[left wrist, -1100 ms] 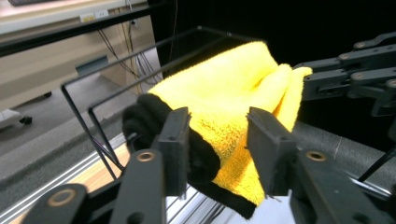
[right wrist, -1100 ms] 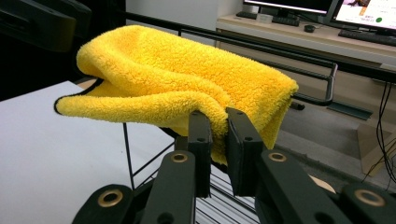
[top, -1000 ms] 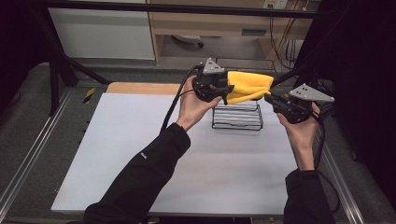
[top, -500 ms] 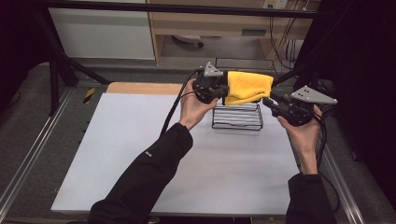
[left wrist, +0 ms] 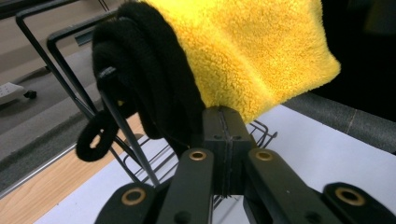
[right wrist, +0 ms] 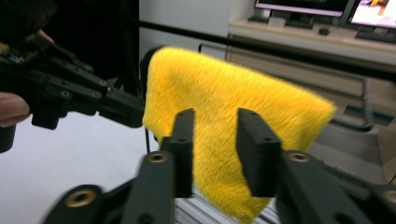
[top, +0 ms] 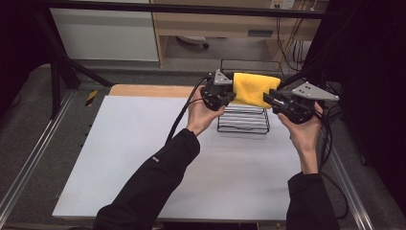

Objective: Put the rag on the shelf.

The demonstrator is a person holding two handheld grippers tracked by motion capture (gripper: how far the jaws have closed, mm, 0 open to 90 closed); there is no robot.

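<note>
The yellow cloth [top: 256, 88], thick and fleecy, hangs over the far rail of the black wire rack [top: 243, 120], just above its thin parallel bars. The left gripper [top: 229, 94] has its jaws pressed together on the cloth's left edge, beside a soft black looped fabric [left wrist: 140, 79] draped on the same rail. The right gripper [top: 268, 98] has its jaws parted, straddling the cloth's right side without pinching it. The rack stands at the far right of a smooth white tabletop [top: 143, 158] with a wooden strip [top: 153, 90] along its far edge. Pale cabinets [top: 105, 33] stand beyond.
</note>
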